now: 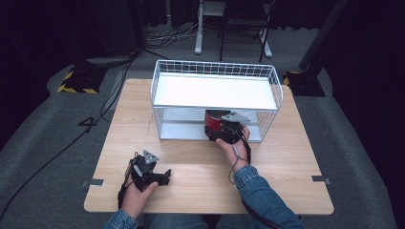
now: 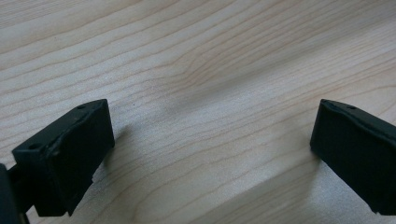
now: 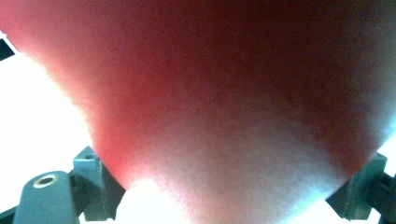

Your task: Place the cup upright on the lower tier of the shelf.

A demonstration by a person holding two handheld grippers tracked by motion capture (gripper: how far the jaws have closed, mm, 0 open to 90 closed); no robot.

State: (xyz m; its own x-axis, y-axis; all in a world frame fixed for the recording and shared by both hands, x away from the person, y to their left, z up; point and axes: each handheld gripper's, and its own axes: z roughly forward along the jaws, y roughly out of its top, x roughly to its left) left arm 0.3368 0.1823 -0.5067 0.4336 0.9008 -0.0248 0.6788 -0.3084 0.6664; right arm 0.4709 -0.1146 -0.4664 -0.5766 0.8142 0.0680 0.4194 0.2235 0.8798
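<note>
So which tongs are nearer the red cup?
Right. The right tongs are closed around the red cup at the wire rack's lower shelf; the left tongs rest open on the table, well away.

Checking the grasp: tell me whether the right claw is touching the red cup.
Touching. In the right gripper view the red cup sits pressed between the right claw jaws; the high view shows it at the white wire rack.

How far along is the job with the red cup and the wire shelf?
Done: the red cup has reached the wire shelf's lower level. In hand: the right gripper is clamped on it there. Left: letting go and pulling out. The left gripper rests open on the table.
</note>
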